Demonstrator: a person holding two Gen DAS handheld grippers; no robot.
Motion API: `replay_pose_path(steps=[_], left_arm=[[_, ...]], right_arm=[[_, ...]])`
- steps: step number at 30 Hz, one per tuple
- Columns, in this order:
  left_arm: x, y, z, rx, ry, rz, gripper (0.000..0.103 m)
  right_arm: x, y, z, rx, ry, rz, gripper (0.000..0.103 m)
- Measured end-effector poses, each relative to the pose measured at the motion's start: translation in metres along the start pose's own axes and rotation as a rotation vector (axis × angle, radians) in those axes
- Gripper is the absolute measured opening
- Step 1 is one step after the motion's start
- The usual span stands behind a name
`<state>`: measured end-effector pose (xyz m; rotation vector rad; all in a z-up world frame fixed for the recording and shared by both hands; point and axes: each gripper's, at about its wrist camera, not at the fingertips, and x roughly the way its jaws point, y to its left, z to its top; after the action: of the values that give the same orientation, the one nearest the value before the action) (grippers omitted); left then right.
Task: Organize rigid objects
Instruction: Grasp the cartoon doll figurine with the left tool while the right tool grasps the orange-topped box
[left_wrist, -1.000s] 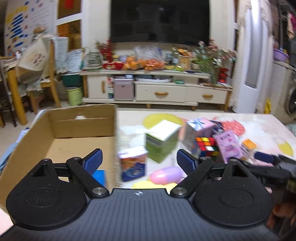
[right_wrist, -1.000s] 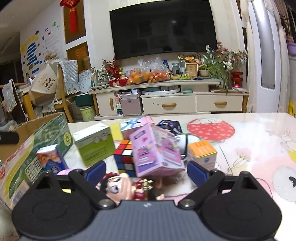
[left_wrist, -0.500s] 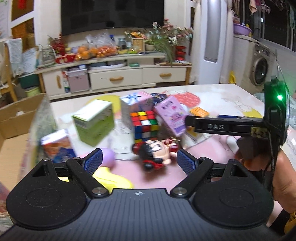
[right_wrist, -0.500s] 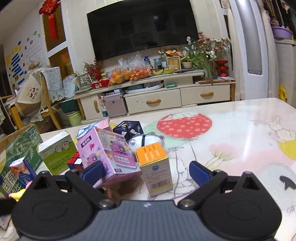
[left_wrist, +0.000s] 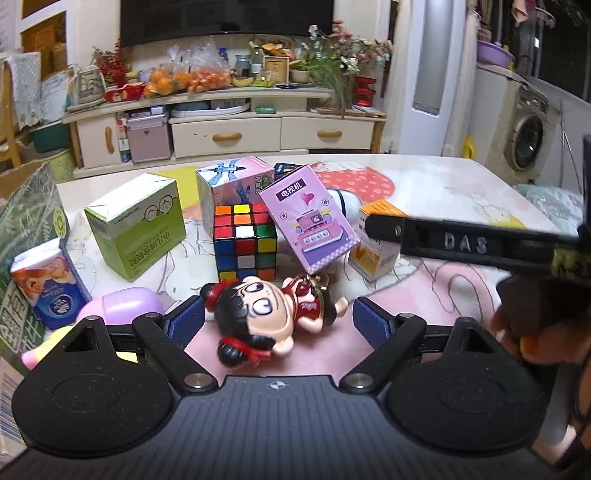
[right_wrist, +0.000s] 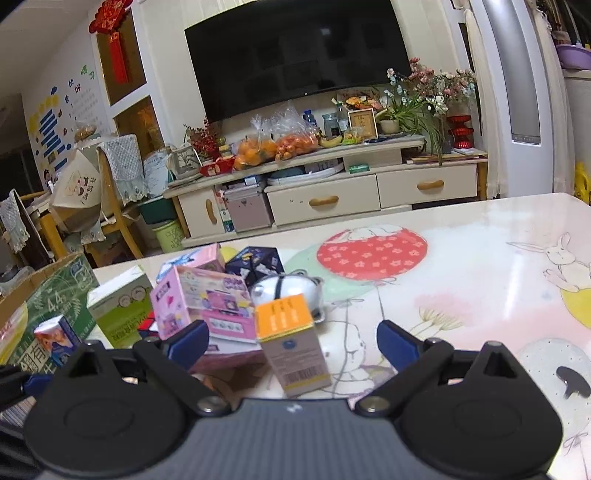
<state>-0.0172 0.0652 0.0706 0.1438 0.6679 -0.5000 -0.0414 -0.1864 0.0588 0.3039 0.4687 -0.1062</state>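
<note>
Both claws are wide apart and hold nothing. This looks like the reaching step: each claw is lined up with a toy or box, and nothing is picked up yet.

The left claw (left_wrist: 279, 323) hangs low over the surface (left_wrist: 461, 192). A little doll (left_wrist: 266, 317) with black hair and a red dress lies flat right between its two fingers, with a gap on each side. Just past the doll stands a color cube (left_wrist: 245, 244). A pink box (left_wrist: 308, 218) leans on the cube. A green box (left_wrist: 136, 226) sits farther out on the claw's left side.

The right claw (right_wrist: 291, 341) is open too. A small box with an orange top (right_wrist: 290, 341) stands between its fingers, closer to the left finger. A white round toy (right_wrist: 290, 291) sits behind that box.

A big cardboard box (right_wrist: 44, 299) waits far off to the left of both claws. I think the things should go in there.

Next, the left claw should slide a bit forward and squeeze the doll softly. The doll is round and smooth, so it may slip. The right claw should move a bit left so the orange box is in the middle, then close without bumping the pink box.
</note>
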Motion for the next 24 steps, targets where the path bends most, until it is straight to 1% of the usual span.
replay_pose_path(steps=[4,9,11,13,15,20,23,24], left_arm=[[0.014,-0.013,0.002,-0.011,0.011,0.025,0.103],[0.026,-0.014,0.006,-0.024,0.017,0.064,0.103],[0.031,-0.012,0.009,-0.036,0.03,0.072,0.103],[0.038,-0.01,0.01,-0.053,0.067,0.081,0.103],[0.043,-0.008,0.009,-0.064,0.076,0.077,0.103],[0.043,-0.008,0.01,-0.056,0.072,0.078,0.103],[0.042,-0.008,0.009,-0.056,0.068,0.073,0.103],[0.041,-0.008,0.008,-0.053,0.065,0.073,0.103]], right_arm=[[0.006,-0.003,-0.002,-0.015,0.039,0.009,0.097],[0.016,-0.009,-0.004,-0.013,0.083,0.009,0.095],[0.02,-0.01,-0.005,-0.007,0.098,0.005,0.093],[0.023,-0.011,-0.005,-0.004,0.104,0.004,0.089],[0.026,-0.01,-0.005,-0.013,0.107,0.0,0.086],[0.03,-0.004,-0.006,-0.043,0.102,-0.002,0.075],[0.033,-0.002,-0.005,-0.05,0.102,-0.003,0.059],[0.033,-0.002,-0.005,-0.05,0.105,-0.002,0.049]])
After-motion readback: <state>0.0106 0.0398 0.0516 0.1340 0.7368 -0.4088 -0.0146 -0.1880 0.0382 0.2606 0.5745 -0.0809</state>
